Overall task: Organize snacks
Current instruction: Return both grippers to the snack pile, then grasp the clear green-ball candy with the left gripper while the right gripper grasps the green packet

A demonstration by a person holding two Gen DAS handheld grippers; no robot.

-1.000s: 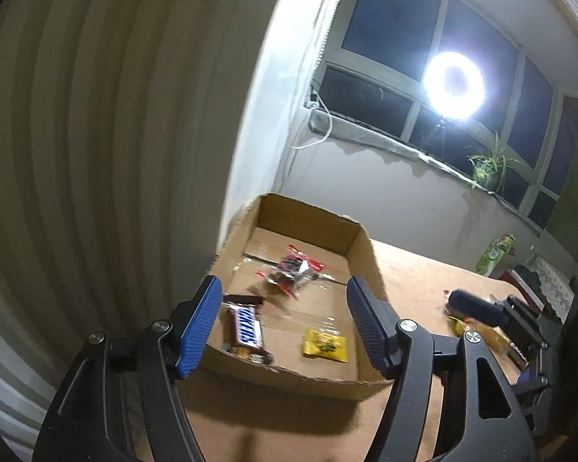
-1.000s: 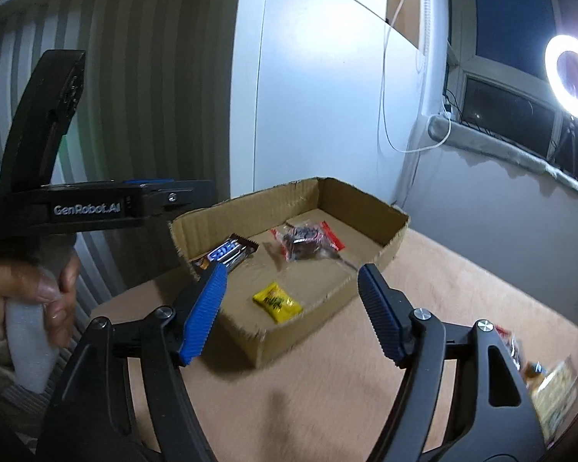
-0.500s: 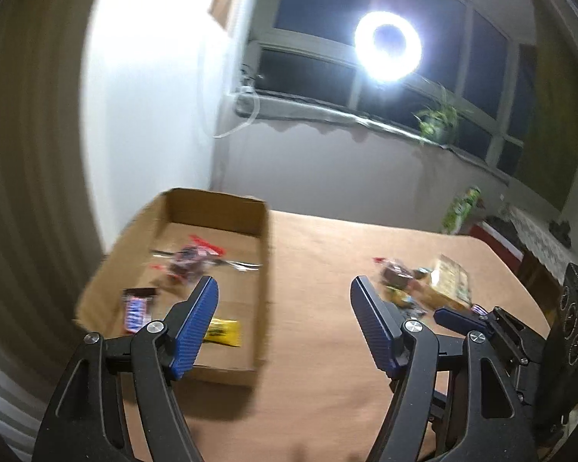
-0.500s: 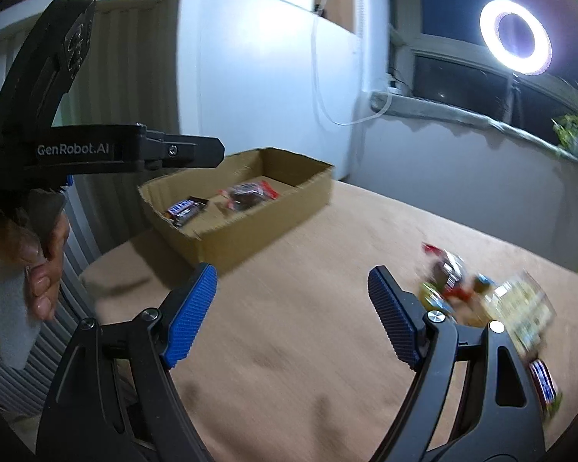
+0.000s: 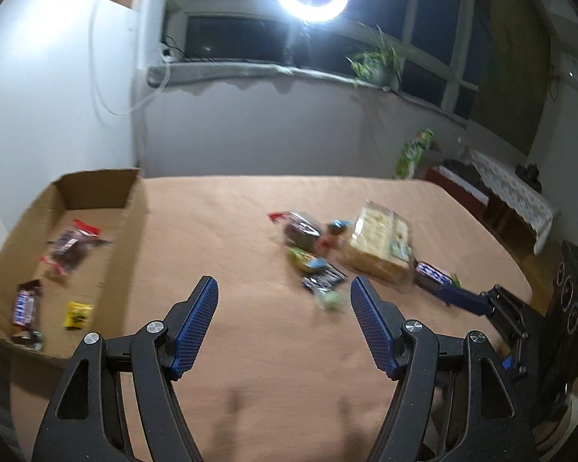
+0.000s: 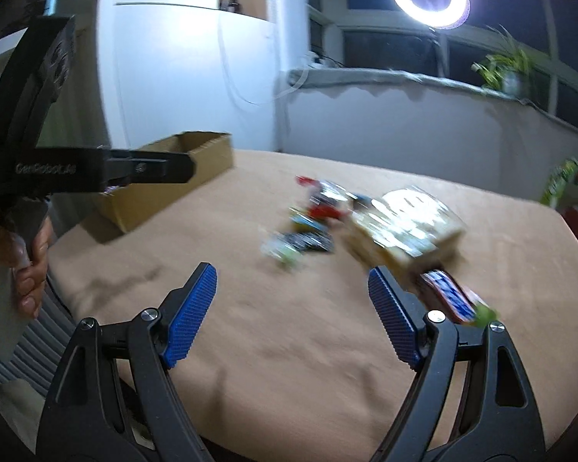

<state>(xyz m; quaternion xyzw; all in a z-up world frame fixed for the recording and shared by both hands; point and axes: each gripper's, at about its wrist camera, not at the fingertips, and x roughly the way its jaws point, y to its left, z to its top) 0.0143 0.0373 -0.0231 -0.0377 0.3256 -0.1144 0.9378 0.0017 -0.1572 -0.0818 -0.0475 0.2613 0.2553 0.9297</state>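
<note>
Both grippers empty over the counter point(image 5: 231, 231)
Left gripper point(image 5: 284, 300) and right gripper point(image 6: 292, 283) have just been opening, fingers wide; snacks point(image 5: 316, 250) heaped mid-counter, three more in the box point(image 5: 135, 192) at left

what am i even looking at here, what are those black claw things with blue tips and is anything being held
Those are hand-held tongs: a person carries one in each hand, each with a camera looking along its blue fingers. One picture is from the left tongs, the other from the right tongs. Both are open and empty. On the tan table a cardboard box holds a chocolate bar, a yellow packet and a red-edged packet. A blurred pile of loose snacks lies beside a large cracker pack.
</note>
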